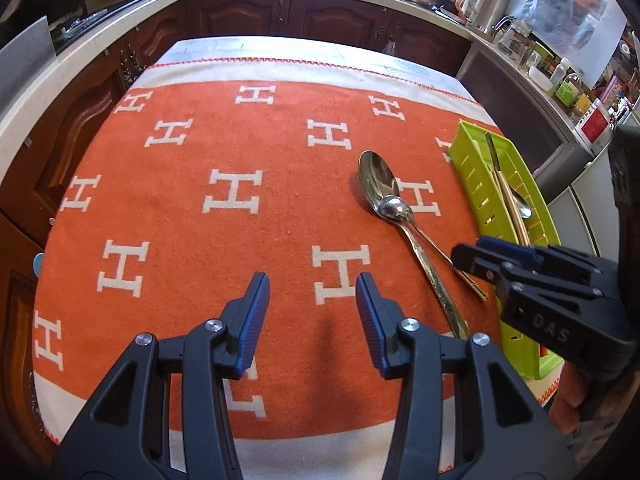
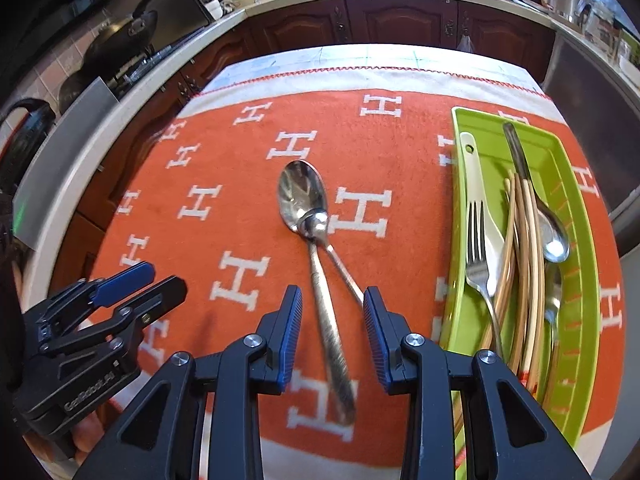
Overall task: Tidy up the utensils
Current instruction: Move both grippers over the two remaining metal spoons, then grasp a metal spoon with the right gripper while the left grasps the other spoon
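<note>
I see the bench (image 2: pixel 420 56) spread with an orange blanket (image 2: pixel 224 168) patterned with white H letters, its pale border running along the far edge. Dark wooden cabinets (image 2: pixel 400 20) stand beyond it.

On my right lies the green tray (image 2: pixel 576 184), long side running away from me. Inside it I make out a bundle of bamboo chopsticks (image 2: pixel 524 248), a fork (image 2: pixel 478 256), a white-handled utensil (image 2: pixel 474 176) under the fork, a dark-handled utensil (image 2: pixel 518 152) and a small spoon (image 2: pixel 554 236) near the right wall.

Out on the blanket, left of the tray and apart from it, the large spoon (image 2: pixel 302 196) lies bowl-up with its handle pointing toward me. A smaller spoon (image 2: pixel 318 220) rests with its bowl on the neck of the large one, its handle angling off to the right.

My right tool (image 2: pixel 333 320) has its jaws spread wide, holding nothing; the large spoon's handle runs between its fingers, and the smaller spoon's handle ends just at the right finger. Whether either finger touches metal I cannot tell.

My left tool (image 1: pixel 313 306) hangs over bare blanket to the left of the spoons, jaws likewise parted and holding nothing. From its camera I see the right tool (image 1: pixel 492 256) reaching in over the tray's near end.
</note>
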{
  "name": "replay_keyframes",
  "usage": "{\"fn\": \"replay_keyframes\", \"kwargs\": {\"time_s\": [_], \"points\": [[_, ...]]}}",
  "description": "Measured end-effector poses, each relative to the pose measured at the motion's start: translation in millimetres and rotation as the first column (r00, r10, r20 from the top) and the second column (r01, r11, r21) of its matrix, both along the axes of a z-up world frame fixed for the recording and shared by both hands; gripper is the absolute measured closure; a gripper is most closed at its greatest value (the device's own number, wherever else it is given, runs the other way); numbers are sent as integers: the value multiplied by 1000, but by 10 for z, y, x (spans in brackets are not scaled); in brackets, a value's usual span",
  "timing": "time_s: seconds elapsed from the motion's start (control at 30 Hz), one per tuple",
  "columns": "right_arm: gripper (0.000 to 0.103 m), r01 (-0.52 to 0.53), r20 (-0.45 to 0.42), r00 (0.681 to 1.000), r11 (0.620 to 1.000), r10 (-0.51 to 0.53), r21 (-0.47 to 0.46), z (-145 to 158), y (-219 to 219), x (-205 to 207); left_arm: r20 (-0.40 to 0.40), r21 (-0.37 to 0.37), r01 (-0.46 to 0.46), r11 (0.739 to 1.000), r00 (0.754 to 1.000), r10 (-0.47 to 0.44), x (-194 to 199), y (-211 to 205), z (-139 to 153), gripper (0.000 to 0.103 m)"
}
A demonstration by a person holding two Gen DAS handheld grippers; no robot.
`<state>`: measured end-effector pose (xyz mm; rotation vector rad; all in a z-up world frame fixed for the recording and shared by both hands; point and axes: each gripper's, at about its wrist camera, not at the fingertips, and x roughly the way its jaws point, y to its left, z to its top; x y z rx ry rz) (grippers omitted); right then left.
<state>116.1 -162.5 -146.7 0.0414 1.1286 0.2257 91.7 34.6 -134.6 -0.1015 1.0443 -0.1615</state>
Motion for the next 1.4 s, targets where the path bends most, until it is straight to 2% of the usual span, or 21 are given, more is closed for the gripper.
{"fn": "replay_keyframes", "kwargs": {"time_s": [0.3,0.4,0.57,0.63,0.83,1.17,1.3,1.4], "points": [[80,-116,-40,993,984,111,-135,-335,194,498,-31,-12,-8,1000,999,8,195,12,-142,62],[81,-162,-75,986,975,152,-152,-454,275,605,-37,-15,-12,1000,999,12,263,32,-176,62],[81,-201,-65,979,966,193,-164,-511,369,777,-49,-25,-16,1000,999,14,388,29,-231,62],[86,-208,-59,978,964,201,-167,-515,397,831,-53,-27,-14,1000,998,13,425,17,-253,62],[99,-203,-44,979,971,199,-127,-485,428,860,-64,-45,-7,999,998,4,564,-38,-309,62],[100,-85,-34,996,996,86,35,-344,68,752,-60,-179,3,984,998,-14,925,-187,-357,62],[100,-50,-24,998,995,52,84,-272,-76,691,-52,-193,4,981,999,-15,1055,-306,-424,62],[100,-30,-21,999,993,33,112,-238,-181,658,-14,-183,9,983,1000,-11,1101,-396,-453,62]]}}
